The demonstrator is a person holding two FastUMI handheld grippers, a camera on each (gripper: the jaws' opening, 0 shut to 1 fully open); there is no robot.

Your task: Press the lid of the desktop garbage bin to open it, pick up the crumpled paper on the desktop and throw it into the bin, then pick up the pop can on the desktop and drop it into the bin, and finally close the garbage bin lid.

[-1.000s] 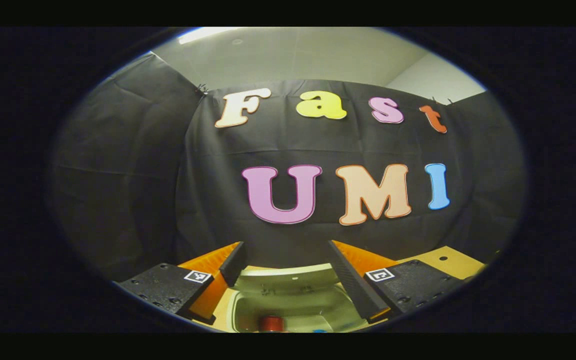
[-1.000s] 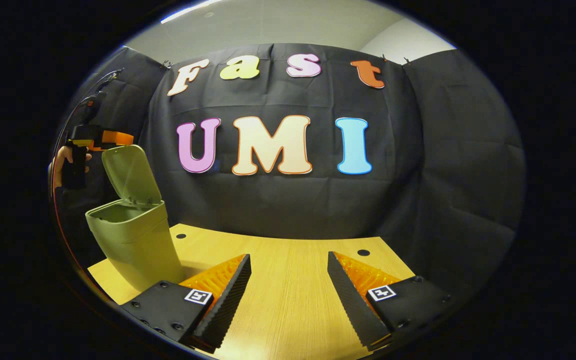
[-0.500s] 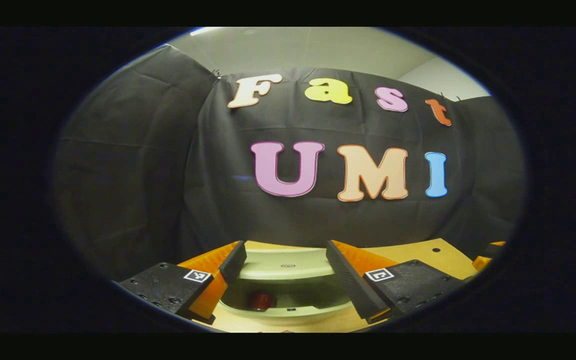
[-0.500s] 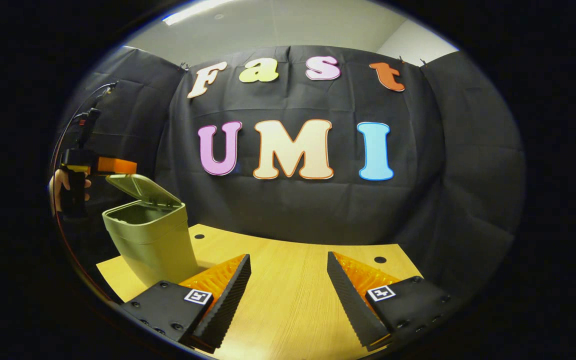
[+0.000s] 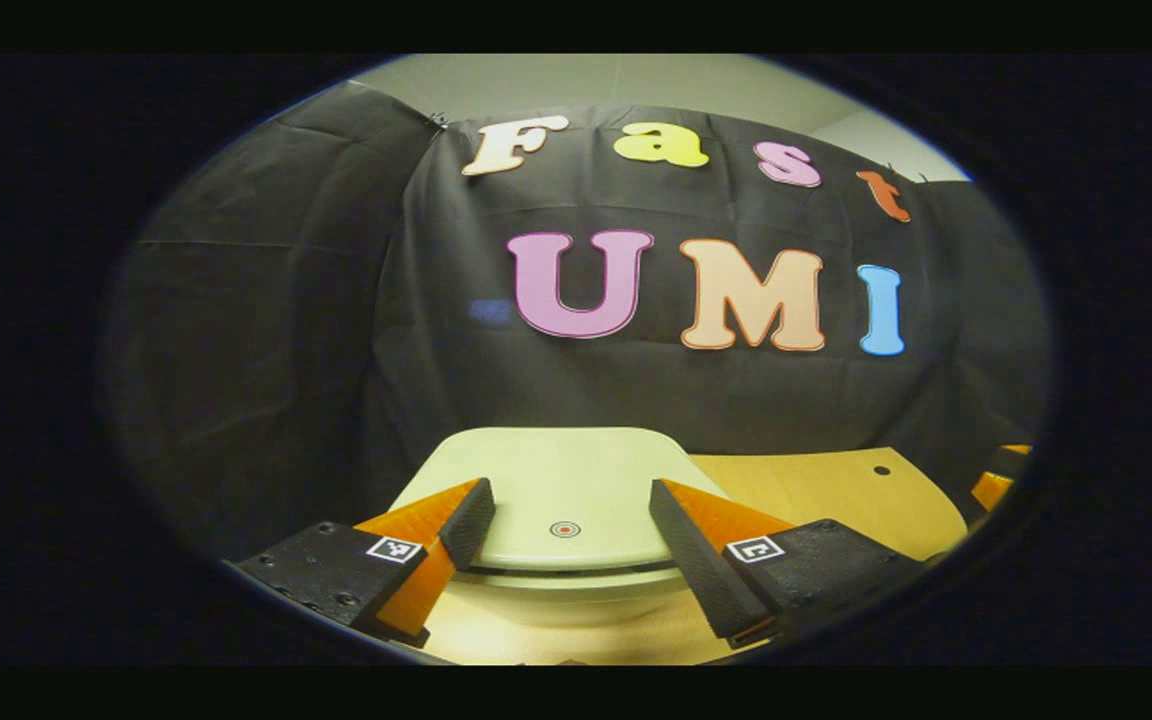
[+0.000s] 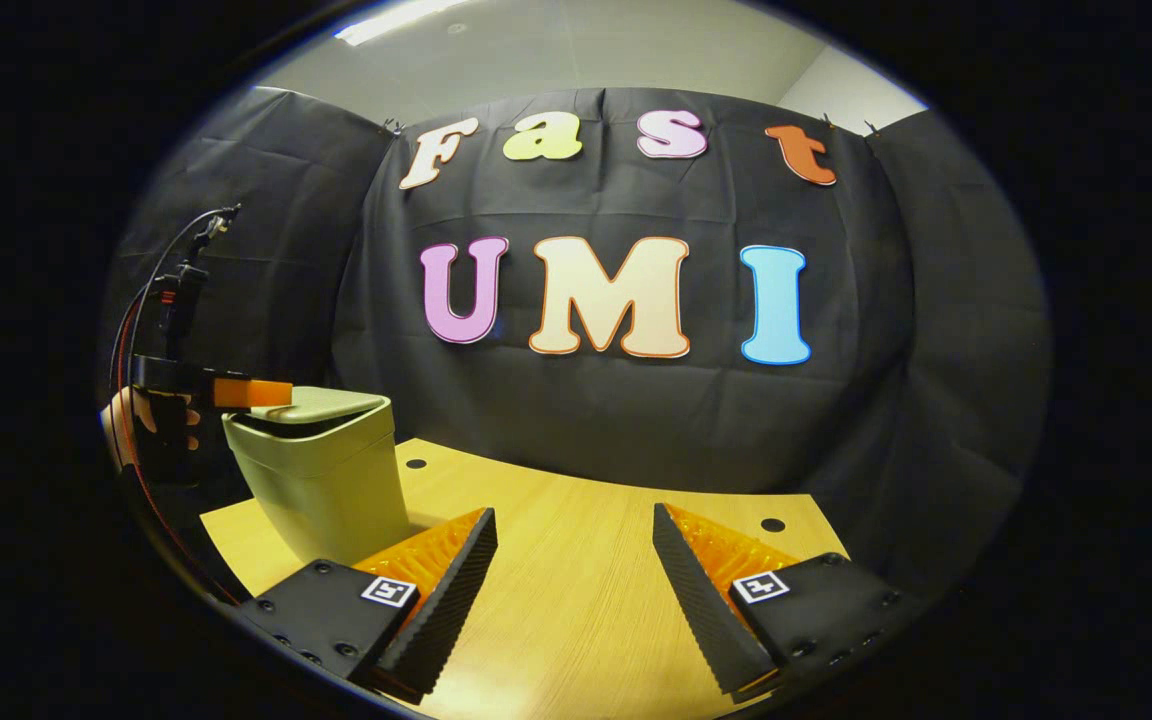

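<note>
The green bin [image 6: 321, 470] stands near the left end of the wooden table [image 6: 586, 590], close to the black cloth wall. Its lid [image 5: 556, 490] lies down over the bin, nearly flat, with a thin dark gap left under its front edge. A small red ring mark [image 5: 564, 529] sits near that front edge.

The left gripper [image 5: 566, 525] hovers right over the front of the lid, fingers spread wide with nothing between them, one on each side of the ring mark. From the right gripper view, it [image 6: 246, 392] reaches in level with the lid from the bin's far side, and a hand [image 6: 136, 425] holds its handle; whether it touches the lid I cannot tell.

The right gripper [image 6: 576, 560] hangs over bare table to the right of the bin, well apart from it, fingers wide and empty.
</note>
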